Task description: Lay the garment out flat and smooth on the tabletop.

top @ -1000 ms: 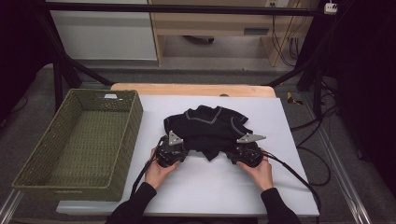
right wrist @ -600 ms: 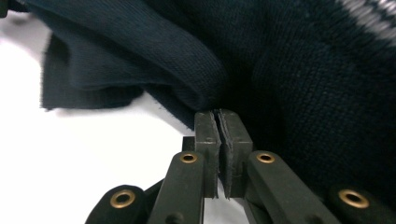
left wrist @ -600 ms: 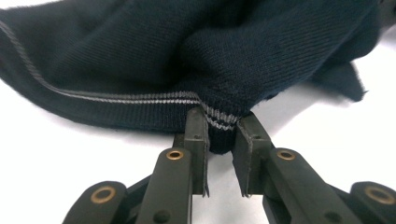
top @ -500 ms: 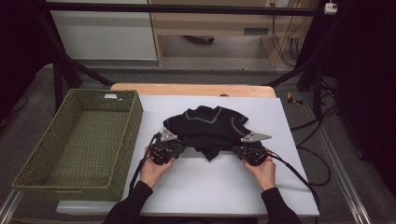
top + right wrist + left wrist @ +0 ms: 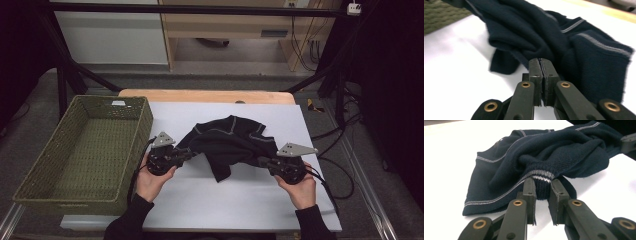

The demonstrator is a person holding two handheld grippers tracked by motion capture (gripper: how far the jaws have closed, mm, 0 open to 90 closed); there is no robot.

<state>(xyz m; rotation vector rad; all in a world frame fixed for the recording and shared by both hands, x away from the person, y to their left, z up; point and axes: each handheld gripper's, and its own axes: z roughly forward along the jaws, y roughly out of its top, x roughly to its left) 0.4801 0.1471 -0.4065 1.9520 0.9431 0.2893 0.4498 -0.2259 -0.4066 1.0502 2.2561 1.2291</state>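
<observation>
A dark navy sweater (image 5: 225, 142) with pale trim lines lies bunched on the white table (image 5: 225, 210); its near edge is lifted between both grippers. My left gripper (image 5: 192, 152) has just been closing and is shut on a ribbed cuff with a grey stripe (image 5: 541, 176); in the left gripper view the left gripper (image 5: 541, 183) has the cuff squeezed between its pads. My right gripper (image 5: 261, 161) is shut on the sweater's right edge. In the right gripper view the right gripper (image 5: 540, 61) has its jaws pressed together, with the sweater (image 5: 524, 30) running off beyond them.
A green woven basket (image 5: 80, 155) stands at the table's left side, close to my left hand. White tabletop lies bare in front of the sweater and to its right. A wooden strip (image 5: 205, 95) runs along the table's far edge.
Both grippers have risen and moved apart. The sweater's near edge has come up with them and now hangs stretched between them, with a fold drooping in the middle.
</observation>
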